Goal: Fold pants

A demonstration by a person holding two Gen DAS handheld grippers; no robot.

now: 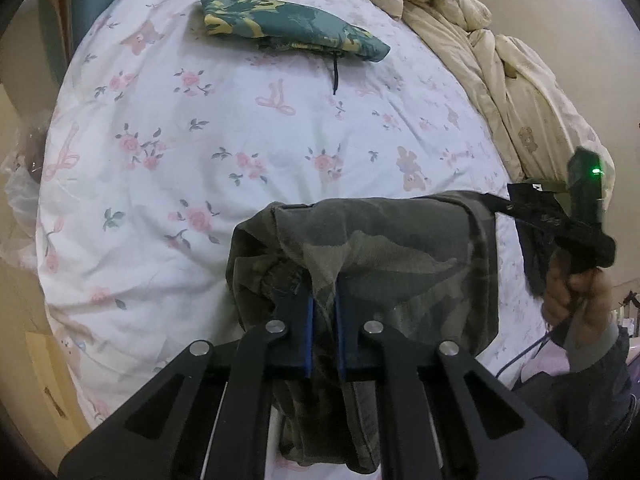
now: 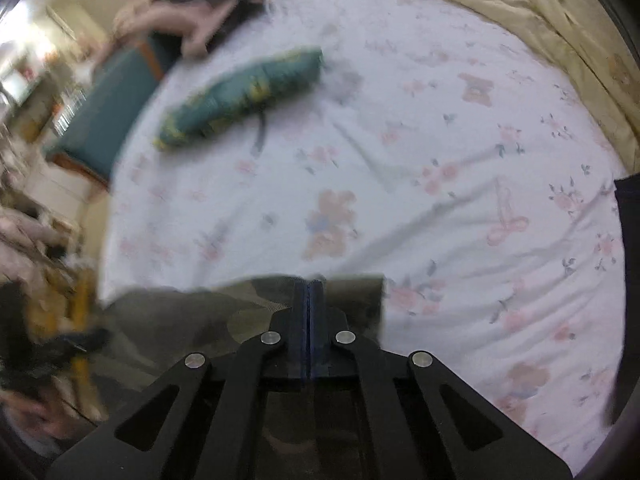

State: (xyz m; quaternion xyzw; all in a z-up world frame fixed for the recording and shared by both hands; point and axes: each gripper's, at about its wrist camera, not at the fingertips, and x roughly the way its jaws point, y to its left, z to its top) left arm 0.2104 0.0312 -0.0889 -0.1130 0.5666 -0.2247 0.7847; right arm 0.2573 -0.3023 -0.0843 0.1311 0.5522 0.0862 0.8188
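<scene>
Dark camouflage pants (image 1: 372, 248) hang stretched between my two grippers above the bed. My left gripper (image 1: 324, 304) is shut on a bunched edge of the pants, cloth pinched between its blue pads. My right gripper (image 2: 309, 300) is shut on the other edge of the pants (image 2: 192, 320). In the left wrist view the right gripper (image 1: 532, 204) shows at the right, held by a hand, with the cloth taut toward it. The right wrist view is blurred.
A white floral bedsheet (image 1: 224, 136) covers the bed. A folded teal and yellow garment (image 1: 292, 28) lies at the far side; it also shows in the right wrist view (image 2: 244, 96). A cream duvet (image 1: 500, 60) is piled along the right. A teal chair (image 2: 116, 92) stands left.
</scene>
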